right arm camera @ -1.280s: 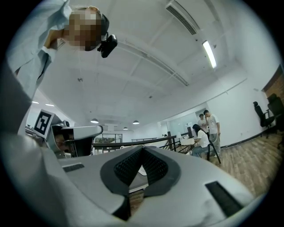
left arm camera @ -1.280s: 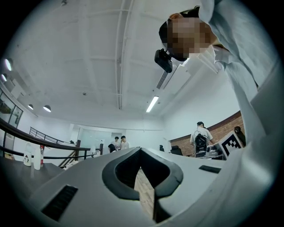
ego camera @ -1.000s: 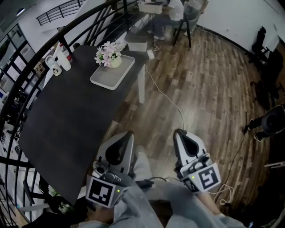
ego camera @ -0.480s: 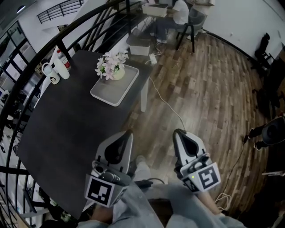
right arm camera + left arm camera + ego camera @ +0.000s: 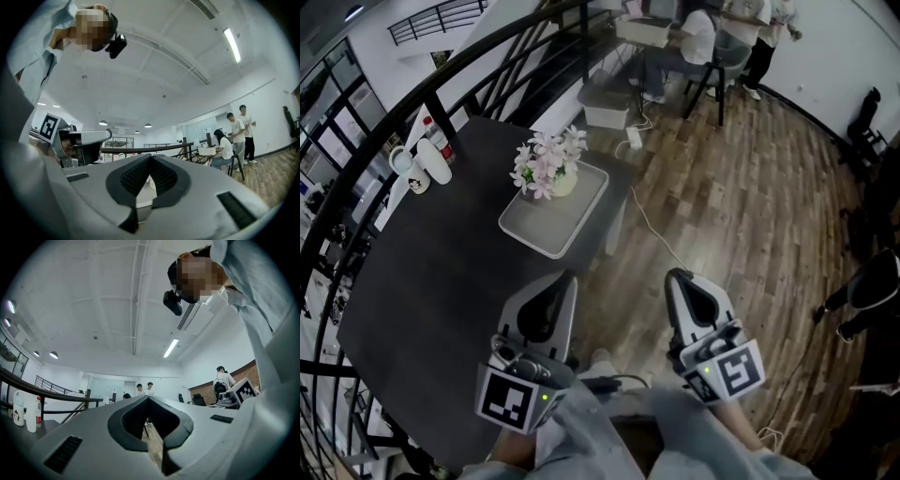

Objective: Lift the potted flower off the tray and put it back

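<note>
Standing upright at the far end of the tray (image 5: 546, 230), the potted flower (image 5: 549, 169) is sitting ahead of both tongs, up and to the left of them in the head view, on the dark table (image 5: 422, 281).

- Tray: its long axis is running away from the person, slanting a little to the right. Its near end is lying bare.
- Pot: it is resting on the tray, not yet lifted.
- Left gripper (image 5: 565, 279): it is hovering over the near edge of the table, pointing roughly toward the tray. It is the nearer of the two, though well apart from the pot. Its jaws are meeting at the tips, gripping and touching nothing.
- Right gripper (image 5: 677, 278): it is hanging over the wooden floor (image 5: 741, 216) beside the table, off to the right of the tray's line and farther from the pot. Its jaws are pressing together, holding nothing.
- Judgement: the coming move is calling for travel forward and leftward, and for the jaws to be opening before any hold on the pot.
</note>
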